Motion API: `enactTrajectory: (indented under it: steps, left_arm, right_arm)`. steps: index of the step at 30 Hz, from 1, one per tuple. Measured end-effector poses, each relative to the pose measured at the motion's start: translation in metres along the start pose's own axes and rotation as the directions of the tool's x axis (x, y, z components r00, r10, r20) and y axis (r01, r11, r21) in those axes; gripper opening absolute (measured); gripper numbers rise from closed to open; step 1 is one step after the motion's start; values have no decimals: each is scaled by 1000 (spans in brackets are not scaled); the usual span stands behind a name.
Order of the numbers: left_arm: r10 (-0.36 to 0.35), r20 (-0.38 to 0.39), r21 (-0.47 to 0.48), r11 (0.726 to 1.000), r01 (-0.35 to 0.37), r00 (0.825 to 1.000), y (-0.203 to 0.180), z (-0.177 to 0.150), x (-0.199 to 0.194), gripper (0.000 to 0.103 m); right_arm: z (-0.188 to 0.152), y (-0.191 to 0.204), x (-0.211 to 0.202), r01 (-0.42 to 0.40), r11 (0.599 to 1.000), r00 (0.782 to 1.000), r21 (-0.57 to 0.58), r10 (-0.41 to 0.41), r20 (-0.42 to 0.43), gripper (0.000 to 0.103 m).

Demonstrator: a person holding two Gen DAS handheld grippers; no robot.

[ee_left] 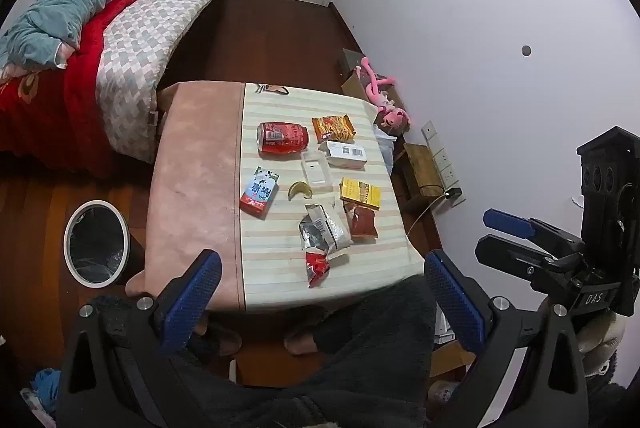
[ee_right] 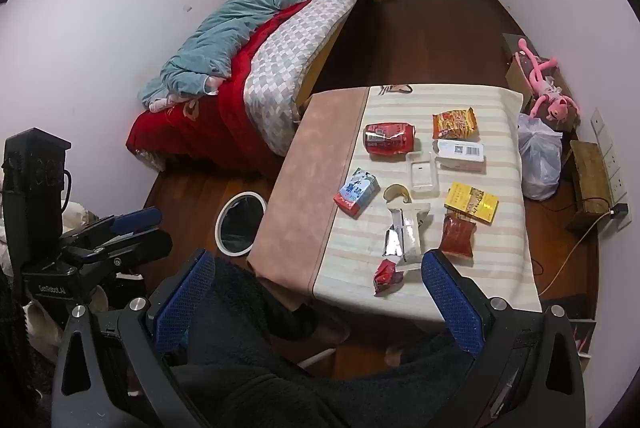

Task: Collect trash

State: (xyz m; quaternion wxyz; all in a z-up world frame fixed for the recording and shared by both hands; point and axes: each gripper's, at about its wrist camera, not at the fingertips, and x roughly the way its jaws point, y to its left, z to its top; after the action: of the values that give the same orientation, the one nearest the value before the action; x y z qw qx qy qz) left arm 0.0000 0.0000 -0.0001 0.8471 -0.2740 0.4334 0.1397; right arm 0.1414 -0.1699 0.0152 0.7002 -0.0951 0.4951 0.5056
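Trash lies on the striped half of the low table (ee_left: 192, 188): a red can (ee_left: 283, 137), an orange snack bag (ee_left: 333, 129), a white box (ee_left: 346, 154), a milk carton (ee_left: 259, 192), a yellow box (ee_left: 360, 193), a torn silver wrapper (ee_left: 322, 228) and a crumpled red wrapper (ee_left: 317, 266). A black-lined round bin (ee_left: 96, 244) stands on the floor left of the table. My left gripper (ee_left: 322, 260) hovers open before the table's near edge, holding nothing. My right gripper (ee_right: 316, 260) is likewise open and empty, near the red wrapper (ee_right: 385, 274).
A bed (ee_left: 132, 40) with a red and blue quilt fills the left. Right of the table are a pink plush toy (ee_left: 384, 100), a white plastic bag (ee_right: 540, 156), a wooden stool (ee_left: 424, 168) and a cable. A person's dark-trousered legs (ee_left: 360, 340) sit below the grippers.
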Motion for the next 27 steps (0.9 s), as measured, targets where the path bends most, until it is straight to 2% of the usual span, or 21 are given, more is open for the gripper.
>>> enactTrajectory:
  steps: [27]
  left_arm:
    - [9, -6, 0, 1000, -9, 1000, 3, -3, 0, 103]
  right_arm:
    - [1, 5, 1, 14, 1000, 1000, -9, -14, -8, 103]
